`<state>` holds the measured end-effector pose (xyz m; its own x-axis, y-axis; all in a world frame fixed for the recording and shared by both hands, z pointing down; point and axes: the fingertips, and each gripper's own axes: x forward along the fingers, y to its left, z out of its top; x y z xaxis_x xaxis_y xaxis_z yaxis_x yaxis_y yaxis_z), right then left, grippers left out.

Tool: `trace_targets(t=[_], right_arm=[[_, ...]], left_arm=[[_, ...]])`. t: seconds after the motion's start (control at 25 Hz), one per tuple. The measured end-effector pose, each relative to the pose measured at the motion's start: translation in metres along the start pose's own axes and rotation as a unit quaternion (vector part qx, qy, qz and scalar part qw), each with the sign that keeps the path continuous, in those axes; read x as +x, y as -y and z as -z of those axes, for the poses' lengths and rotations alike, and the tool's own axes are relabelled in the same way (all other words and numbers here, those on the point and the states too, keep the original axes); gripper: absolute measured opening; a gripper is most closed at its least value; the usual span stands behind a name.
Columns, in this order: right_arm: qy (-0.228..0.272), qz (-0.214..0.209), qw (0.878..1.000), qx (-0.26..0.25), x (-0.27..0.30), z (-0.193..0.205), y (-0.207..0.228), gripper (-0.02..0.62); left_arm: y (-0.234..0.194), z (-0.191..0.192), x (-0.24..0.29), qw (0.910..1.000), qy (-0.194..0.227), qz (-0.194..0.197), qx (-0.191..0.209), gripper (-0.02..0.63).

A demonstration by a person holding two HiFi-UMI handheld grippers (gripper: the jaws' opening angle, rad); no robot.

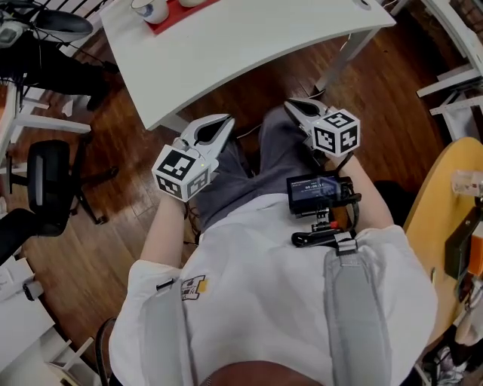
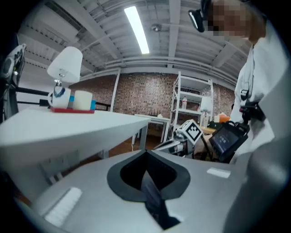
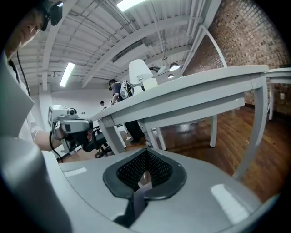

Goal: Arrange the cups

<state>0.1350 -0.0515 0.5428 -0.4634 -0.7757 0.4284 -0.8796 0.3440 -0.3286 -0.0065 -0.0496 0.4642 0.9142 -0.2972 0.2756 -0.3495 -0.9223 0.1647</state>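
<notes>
A white table [image 1: 249, 38] stands ahead of me, and both grippers hang below its near edge, over my lap. On its far left a red tray [image 1: 177, 11] carries a blue-patterned cup [image 1: 151, 9]. The left gripper view shows that tray [image 2: 72, 109] edge-on with the patterned cup [image 2: 60, 95], a plain white cup [image 2: 83, 100] and a tilted white cup [image 2: 66, 63] above them. My left gripper [image 1: 224, 121] [image 2: 146, 152] is shut and empty. My right gripper [image 1: 290, 104] [image 3: 146, 150] is shut and empty too. Each gripper appears in the other's view.
A black office chair [image 1: 49, 185] stands on the wooden floor at the left. A round yellow table [image 1: 438, 203] with small items is at the right. The white table's leg [image 1: 343, 60] is just beyond the right gripper. A small screen [image 1: 321, 192] hangs on my chest.
</notes>
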Motion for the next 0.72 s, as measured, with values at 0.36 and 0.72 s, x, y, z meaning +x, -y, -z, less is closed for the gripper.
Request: trace_targets(t=[0.36,0.72], right_arm=[[-0.041,-0.019,0.999,-0.014,0.003,0.031,-0.013,0.0],[-0.024,-0.022,0.999,-0.005,-0.002,0.025,-0.013,0.0]], left_arm=[[-0.021,0.097,0.006,0.994,-0.062,-0.039,-0.081,0.0],[-0.015,0.09,0.017,0.9956,-0.051,-0.035,-0.071,0.0]])
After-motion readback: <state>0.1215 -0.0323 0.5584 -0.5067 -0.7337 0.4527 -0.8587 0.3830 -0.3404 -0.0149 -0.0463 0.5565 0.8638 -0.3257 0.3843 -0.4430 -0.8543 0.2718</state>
